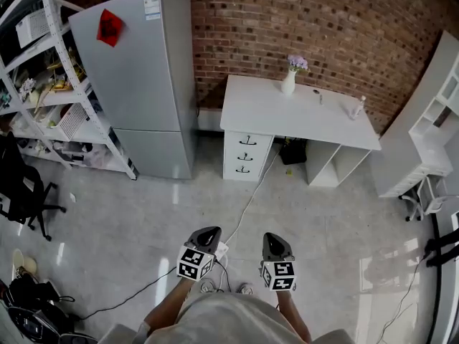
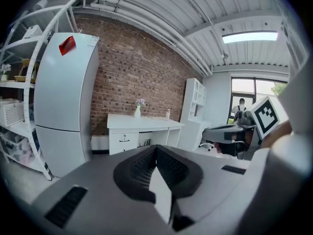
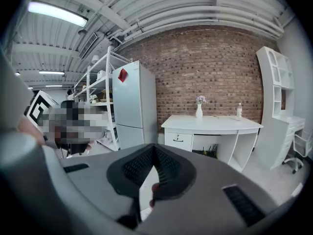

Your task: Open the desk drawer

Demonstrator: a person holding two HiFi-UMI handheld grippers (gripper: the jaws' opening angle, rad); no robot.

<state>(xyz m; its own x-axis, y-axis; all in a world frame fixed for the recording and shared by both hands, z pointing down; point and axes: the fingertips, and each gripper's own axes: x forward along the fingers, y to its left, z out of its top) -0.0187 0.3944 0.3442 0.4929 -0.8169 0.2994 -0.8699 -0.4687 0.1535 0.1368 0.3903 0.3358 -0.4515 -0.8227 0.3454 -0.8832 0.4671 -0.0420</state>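
The white desk (image 1: 297, 113) stands against the brick wall, far ahead of me. Its stack of three drawers (image 1: 247, 156) with dark handles is at its left end, and all look closed. Both grippers are held low in front of the person, well short of the desk. My left gripper (image 1: 206, 236) is shut with nothing in it, and my right gripper (image 1: 276, 244) is shut and empty too. The left gripper view shows the desk (image 2: 142, 124) and its top drawer (image 2: 124, 138) beyond the tips. In the right gripper view the desk (image 3: 210, 124) and drawer (image 3: 178, 140) are also distant.
A grey fridge (image 1: 140, 84) stands left of the desk, with a white shelving rack (image 1: 50, 84) and a black office chair (image 1: 18, 185) further left. A white bookcase (image 1: 430, 120) is at the right. A cable (image 1: 247, 206) runs across the floor. A vase (image 1: 289, 77) and bottle (image 1: 356, 108) are on the desk.
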